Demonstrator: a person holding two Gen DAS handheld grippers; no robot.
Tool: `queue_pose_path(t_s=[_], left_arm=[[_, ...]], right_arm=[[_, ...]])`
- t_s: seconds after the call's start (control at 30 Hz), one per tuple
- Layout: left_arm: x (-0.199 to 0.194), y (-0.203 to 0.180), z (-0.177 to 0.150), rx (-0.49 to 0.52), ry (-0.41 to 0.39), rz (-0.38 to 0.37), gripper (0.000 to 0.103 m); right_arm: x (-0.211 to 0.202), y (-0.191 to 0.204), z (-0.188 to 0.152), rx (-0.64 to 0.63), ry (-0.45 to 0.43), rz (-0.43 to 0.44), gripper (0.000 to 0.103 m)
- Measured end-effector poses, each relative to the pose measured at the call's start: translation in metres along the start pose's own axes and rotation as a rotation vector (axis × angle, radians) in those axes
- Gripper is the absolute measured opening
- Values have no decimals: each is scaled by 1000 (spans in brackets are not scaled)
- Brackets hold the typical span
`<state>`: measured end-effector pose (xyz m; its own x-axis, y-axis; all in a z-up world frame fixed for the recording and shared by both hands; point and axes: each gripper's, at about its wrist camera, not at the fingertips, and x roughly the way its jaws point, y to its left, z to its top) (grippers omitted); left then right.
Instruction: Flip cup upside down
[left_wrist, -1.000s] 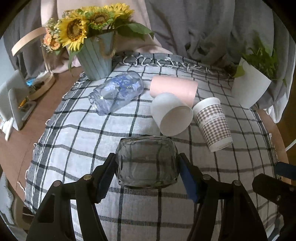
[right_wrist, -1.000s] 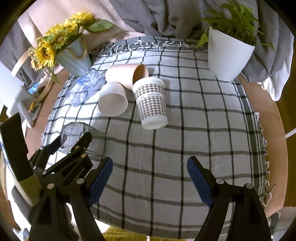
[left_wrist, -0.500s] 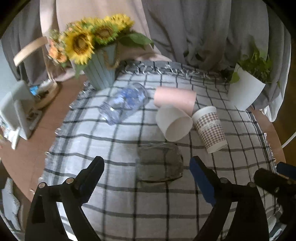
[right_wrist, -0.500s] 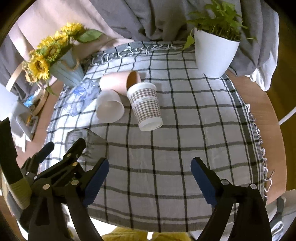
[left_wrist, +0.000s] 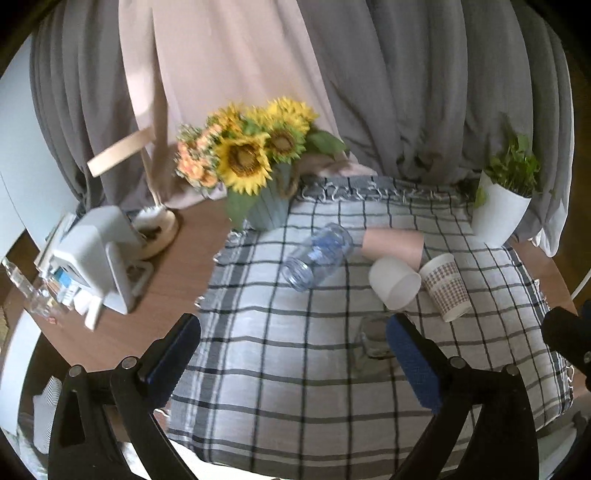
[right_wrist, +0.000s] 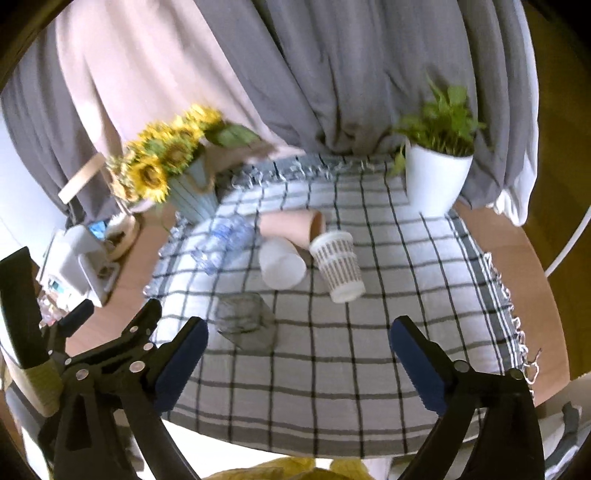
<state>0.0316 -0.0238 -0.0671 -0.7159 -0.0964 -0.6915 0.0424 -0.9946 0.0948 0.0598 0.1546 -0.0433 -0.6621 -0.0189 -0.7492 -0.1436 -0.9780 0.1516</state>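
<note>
A clear glass cup (right_wrist: 245, 325) stands upside down on the checked tablecloth (right_wrist: 351, 354); in the left wrist view it (left_wrist: 373, 341) is partly hidden behind my right finger. My left gripper (left_wrist: 293, 363) is open and empty, pulled back above the cloth's near left part. My right gripper (right_wrist: 297, 363) is open and empty over the near edge. A checked paper cup (right_wrist: 338, 266) stands upside down. A white cup (right_wrist: 280, 264), a pink cup (right_wrist: 291, 227) and a clear bottle (right_wrist: 221, 238) lie on their sides behind it.
A sunflower vase (left_wrist: 264, 184) stands at the back left and a white plant pot (right_wrist: 436, 177) at the back right. A white device (left_wrist: 96, 254) and clutter sit on the bare wooden table to the left. Grey curtains hang behind.
My left gripper opened off the glass cup, leaving it upside down on the cloth, and drew back and up to the left. My right gripper also rose and pulled back.
</note>
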Motion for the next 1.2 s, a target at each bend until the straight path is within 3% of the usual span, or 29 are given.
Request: queue_pose_path(t_s=[0.13,0.53,1.2], left_arm=[[-13,15,3,-4,-29,-2,103],[-33,41,4,5,-93,-21,103],[-32,49,9,3,-118,-44,103]], right_arm=[[-16,16,-1,3,-60,-1,102],[-29,41,-12,41,-97,-3,102],[-31,54,-11,41,-103,-21,102]])
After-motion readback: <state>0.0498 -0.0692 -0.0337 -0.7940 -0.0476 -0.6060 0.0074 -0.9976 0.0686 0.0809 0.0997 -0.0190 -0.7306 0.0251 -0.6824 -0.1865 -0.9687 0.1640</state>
